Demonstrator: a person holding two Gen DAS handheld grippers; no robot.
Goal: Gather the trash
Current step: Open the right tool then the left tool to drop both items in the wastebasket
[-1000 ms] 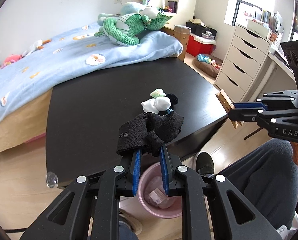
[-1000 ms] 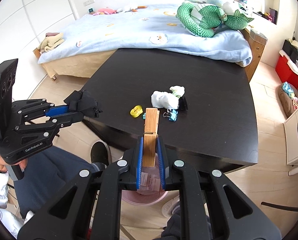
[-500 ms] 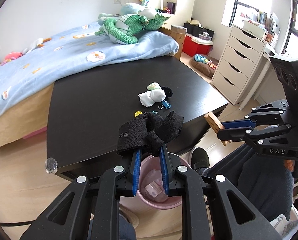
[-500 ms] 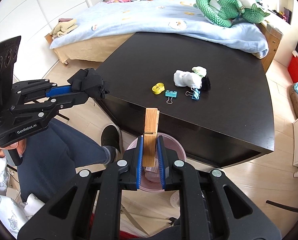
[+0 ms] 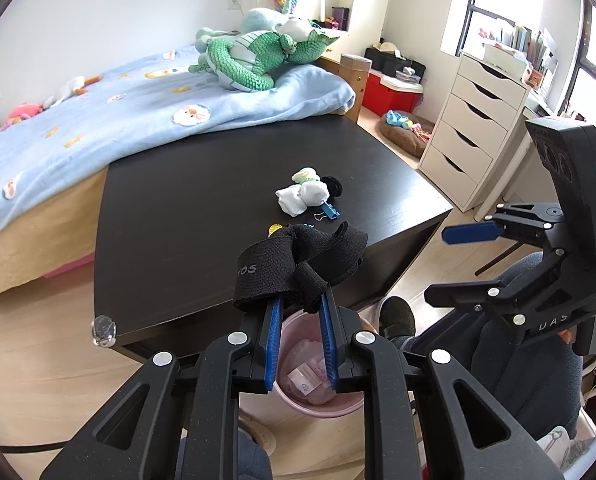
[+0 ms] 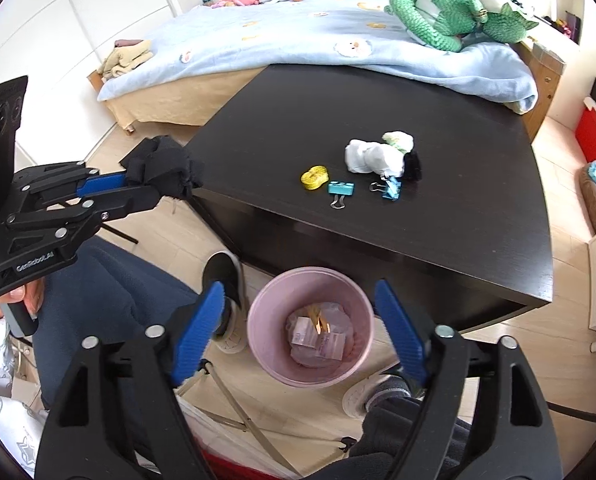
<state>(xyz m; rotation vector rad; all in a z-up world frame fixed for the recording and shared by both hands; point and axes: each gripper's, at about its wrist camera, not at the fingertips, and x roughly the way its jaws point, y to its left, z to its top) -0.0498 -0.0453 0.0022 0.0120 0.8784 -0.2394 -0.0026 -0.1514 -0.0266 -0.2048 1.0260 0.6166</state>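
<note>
My left gripper (image 5: 300, 300) is shut on a crumpled black strap (image 5: 298, 264), held above the pink trash bin (image 5: 298, 328) by the black table's near edge; it also shows in the right wrist view (image 6: 162, 168). My right gripper (image 6: 300, 300) is open and empty directly above the pink bin (image 6: 258, 320). A wooden clothespin (image 6: 318, 320) lies inside the bin on paper scraps. On the table (image 6: 438, 220) lie a white sock bundle (image 6: 372, 156), a yellow band (image 6: 315, 178) and two blue binder clips (image 6: 340, 189).
A bed with a blue blanket (image 5: 118, 120) and a green plush dragon (image 5: 254, 56) borders the table's far side. A white drawer unit (image 5: 474, 128) stands at the right. The person's legs and shoe (image 6: 224, 276) are beside the bin.
My right gripper opened and the wooden clothespin dropped into the pink bin. Both grippers drew back from the table toward the bin. The left still holds the strap.
</note>
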